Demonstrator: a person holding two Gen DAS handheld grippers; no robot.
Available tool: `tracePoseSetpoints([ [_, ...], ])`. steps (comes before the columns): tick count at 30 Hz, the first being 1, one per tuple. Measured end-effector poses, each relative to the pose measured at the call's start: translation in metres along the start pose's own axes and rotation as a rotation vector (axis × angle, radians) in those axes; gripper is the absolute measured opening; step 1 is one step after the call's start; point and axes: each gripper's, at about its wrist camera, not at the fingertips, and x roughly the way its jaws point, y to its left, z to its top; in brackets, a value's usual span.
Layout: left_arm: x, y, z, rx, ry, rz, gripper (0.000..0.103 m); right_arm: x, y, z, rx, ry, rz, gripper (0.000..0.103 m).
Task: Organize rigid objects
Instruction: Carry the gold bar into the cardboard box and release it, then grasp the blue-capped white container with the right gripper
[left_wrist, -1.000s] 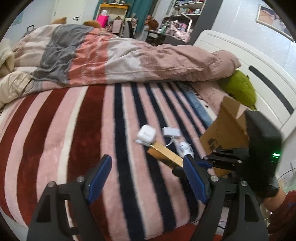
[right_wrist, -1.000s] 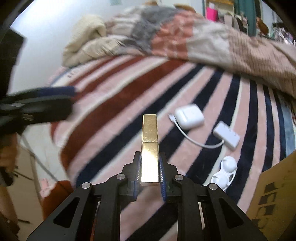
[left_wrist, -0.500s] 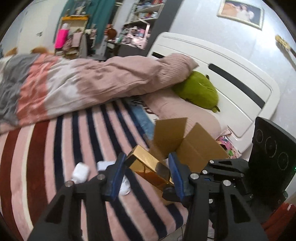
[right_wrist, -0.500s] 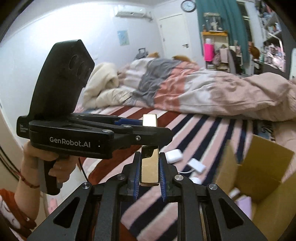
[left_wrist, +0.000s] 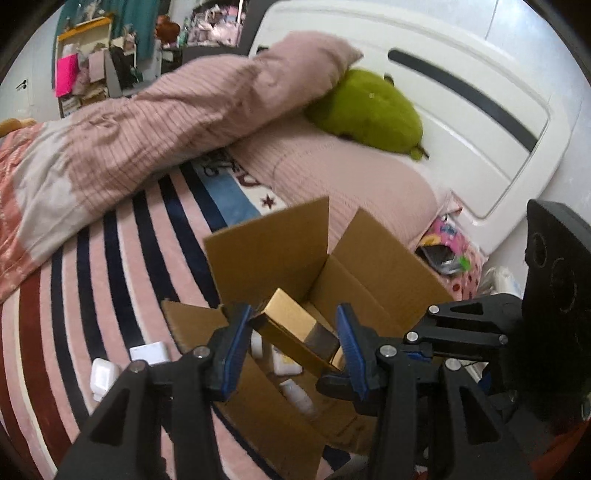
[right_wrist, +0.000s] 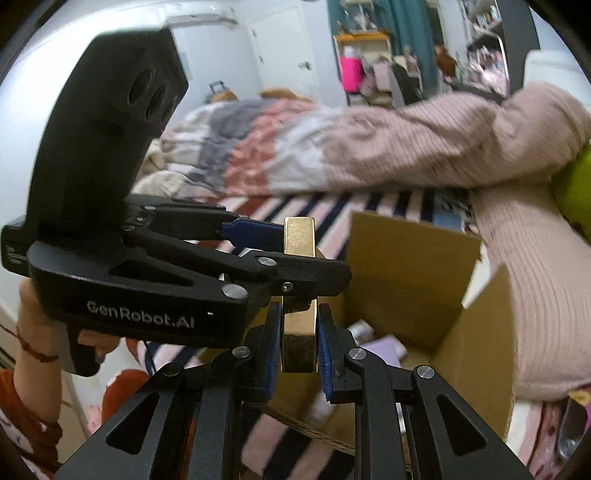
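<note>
Right wrist view: my right hand-held gripper (right_wrist: 298, 347) is clenched on the gold box (right_wrist: 299, 295), its blue pads pressed flat against the box's two long sides, and the box stands straight out along the fingers toward twelve o'clock. Crossing in from nine o'clock is the left hand-held gripper (right_wrist: 280, 254), its blue-tipped fingers reaching either side of the far half of the gold box; from here I cannot tell whether they touch it. Behind and at three o'clock of the box sits the open cardboard box (right_wrist: 406, 266) on the striped blanket (right_wrist: 266, 203), with a few small items lying inside it at the bottom. In the left wrist view, the left hand-held gripper (left_wrist: 291, 339) is spread, its pads standing apart from the gold box (left_wrist: 291, 332), which lies slantwise between them with its far end toward eleven o'clock; the left pad sits just beside that end. The right hand-held gripper (left_wrist: 332, 373) comes in from three o'clock and grips the box's near end. Directly beyond is the cardboard box (left_wrist: 280, 251), flaps raised, white bottles visible inside. At eight o'clock, a white case (left_wrist: 103, 376) and a white adapter (left_wrist: 149, 352) rest on the striped blanket (left_wrist: 122, 266) beside the carton.
</note>
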Motion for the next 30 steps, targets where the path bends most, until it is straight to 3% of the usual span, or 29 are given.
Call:
tracePoseSetpoints([
  [2, 0.005, -0.002, 0.001, 0.007, 0.014, 0.012, 0.048, 0.006, -0.004, -0.003, 0.014, 0.037, -0.013, 0.014],
  [5, -0.004, 0.002, -0.002, 0.001, -0.018, 0.042, 0.073, 0.009, -0.008, -0.008, 0.031, 0.063, -0.034, 0.016],
  [8, -0.034, 0.015, -0.011, -0.021, -0.084, 0.08, 0.075, 0.008, -0.008, -0.008, 0.036, 0.047, -0.037, 0.026],
  [11, -0.063, 0.033, -0.024, -0.054, -0.143, 0.126, 0.076, -0.002, 0.007, -0.003, 0.018, -0.004, 0.014, 0.026],
  [16, -0.118, 0.074, -0.062, -0.122, -0.23, 0.276, 0.077, -0.008, 0.062, 0.008, -0.109, -0.066, 0.108, 0.028],
  [21, -0.149, 0.115, -0.113, -0.191, -0.255, 0.38, 0.078, 0.024, 0.125, 0.009, -0.213, -0.02, 0.181, 0.032],
  [26, -0.151, 0.149, -0.166, -0.247, -0.241, 0.402, 0.079, 0.086, 0.156, -0.013, -0.217, 0.086, 0.166, 0.034],
  [30, -0.141, 0.163, -0.187, -0.269, -0.22, 0.394, 0.079, 0.14, 0.146, -0.036, -0.139, 0.144, -0.017, 0.048],
])
